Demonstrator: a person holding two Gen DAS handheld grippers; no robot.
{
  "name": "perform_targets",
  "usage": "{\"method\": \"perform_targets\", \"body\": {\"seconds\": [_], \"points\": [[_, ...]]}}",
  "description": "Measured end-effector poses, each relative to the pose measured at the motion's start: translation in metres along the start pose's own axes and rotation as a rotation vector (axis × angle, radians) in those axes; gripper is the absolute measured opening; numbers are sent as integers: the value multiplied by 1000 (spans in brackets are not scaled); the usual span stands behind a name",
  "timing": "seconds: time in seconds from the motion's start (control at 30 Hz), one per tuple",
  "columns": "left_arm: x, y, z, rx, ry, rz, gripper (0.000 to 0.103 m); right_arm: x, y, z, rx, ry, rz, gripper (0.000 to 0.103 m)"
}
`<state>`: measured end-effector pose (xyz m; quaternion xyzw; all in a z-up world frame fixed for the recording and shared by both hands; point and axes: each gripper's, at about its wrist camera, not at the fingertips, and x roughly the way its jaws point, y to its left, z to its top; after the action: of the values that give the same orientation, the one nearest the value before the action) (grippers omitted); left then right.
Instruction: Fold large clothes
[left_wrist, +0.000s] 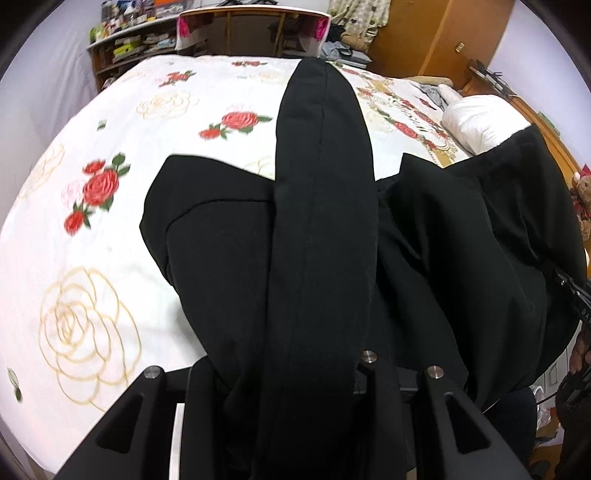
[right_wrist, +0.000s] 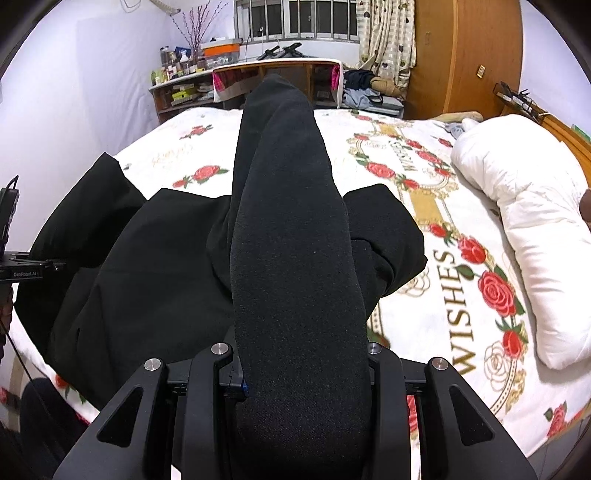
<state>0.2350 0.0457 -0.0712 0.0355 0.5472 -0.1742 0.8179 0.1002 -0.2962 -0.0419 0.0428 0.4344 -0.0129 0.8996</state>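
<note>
A large black garment (left_wrist: 229, 236) lies partly spread on the floral bed sheet (left_wrist: 110, 147). In the left wrist view, a long fold of it rises from between the fingers of my left gripper (left_wrist: 291, 373), which is shut on the cloth. In the right wrist view, another thick band of the black garment (right_wrist: 295, 240) runs up from my right gripper (right_wrist: 301, 373), also shut on it. The cloth hides both pairs of fingertips. The right gripper (left_wrist: 576, 295) shows at the right edge of the left view, and the left gripper (right_wrist: 14, 266) at the left edge of the right view.
A rolled white duvet (right_wrist: 528, 229) lies along the bed's right side. Beyond the bed's far edge stand a cluttered shelf (right_wrist: 181, 88), a wooden desk frame (right_wrist: 277, 74) and a wooden wardrobe (right_wrist: 461, 55). A teddy bear (left_wrist: 583, 195) sits at the right.
</note>
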Motion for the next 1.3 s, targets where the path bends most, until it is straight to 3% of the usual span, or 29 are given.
{"method": "perform_targets", "body": {"seconds": [0.53,0.93,1.17,1.3], "points": [[54,32,-25,-102,52,-3,41,42,-22,-45,75,84,-24,39],[70,58,-36,-170,55,-64,65,69,-48,-65,182,156,-10,57],[71,66,-43,-215,46,-95,71,73,-52,-69,192,176,-2,68],[59,74,-46,-258,24,-58,81,70,-58,-69,205,185,-13,76]]}}
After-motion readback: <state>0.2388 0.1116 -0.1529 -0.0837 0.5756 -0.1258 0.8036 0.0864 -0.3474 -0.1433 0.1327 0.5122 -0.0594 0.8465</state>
